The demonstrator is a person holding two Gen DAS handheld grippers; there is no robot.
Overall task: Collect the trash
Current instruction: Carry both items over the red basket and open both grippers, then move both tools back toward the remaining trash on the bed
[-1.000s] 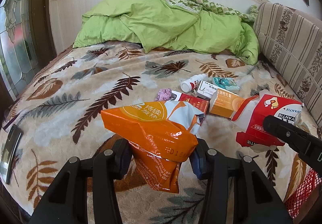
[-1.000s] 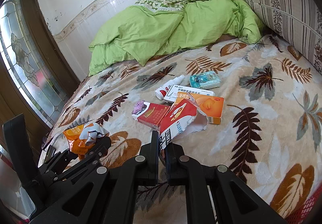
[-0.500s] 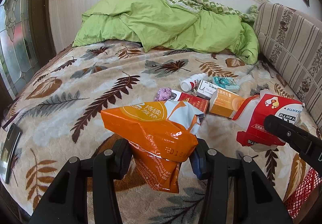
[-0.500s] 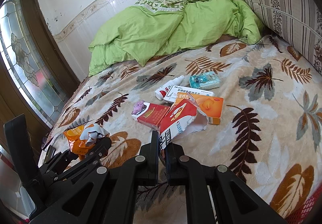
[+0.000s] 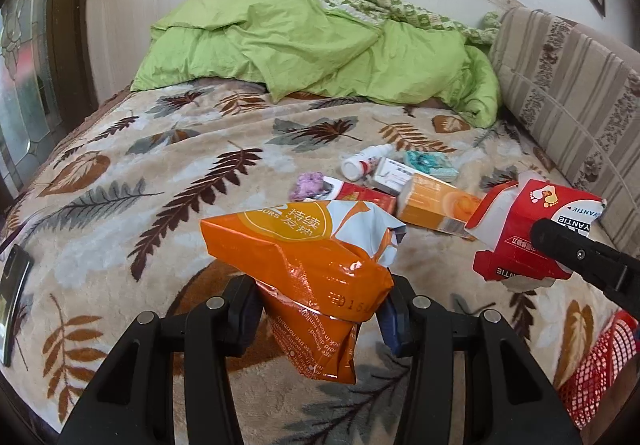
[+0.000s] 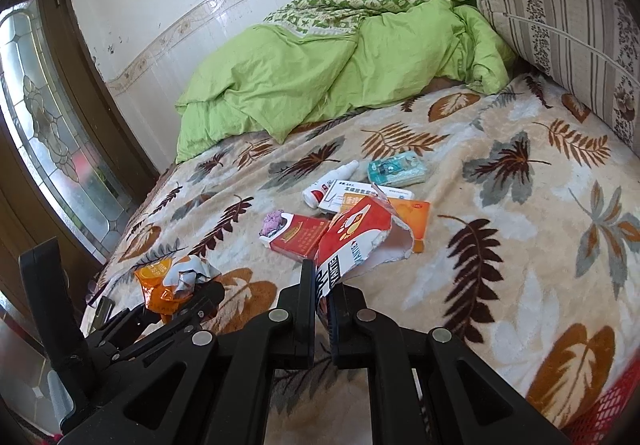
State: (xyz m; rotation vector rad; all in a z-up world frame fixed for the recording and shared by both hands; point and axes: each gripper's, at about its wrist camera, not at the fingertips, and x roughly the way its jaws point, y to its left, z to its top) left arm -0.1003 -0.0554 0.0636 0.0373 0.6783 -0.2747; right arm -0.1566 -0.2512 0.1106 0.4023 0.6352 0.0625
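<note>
My left gripper (image 5: 320, 315) is shut on a crumpled orange foil pouch (image 5: 304, 261), held above the leaf-patterned blanket (image 5: 120, 213); the pouch also shows at the left in the right wrist view (image 6: 164, 285). My right gripper (image 6: 322, 285) is shut on a torn red and white carton (image 6: 360, 233), which appears at the right in the left wrist view (image 5: 524, 229). On the blanket beyond lie a red box (image 6: 298, 235), an orange box (image 5: 432, 205), a white box (image 6: 352, 191), a white bottle (image 5: 362, 163), a teal packet (image 6: 396, 169) and a purple scrap (image 6: 274, 221).
A green duvet (image 5: 320, 45) is heaped at the far end of the bed. A striped cushion (image 5: 572, 93) lines the right side. A red mesh basket (image 5: 592, 365) sits at the lower right edge. A dark phone (image 5: 12, 289) lies on the blanket's left edge.
</note>
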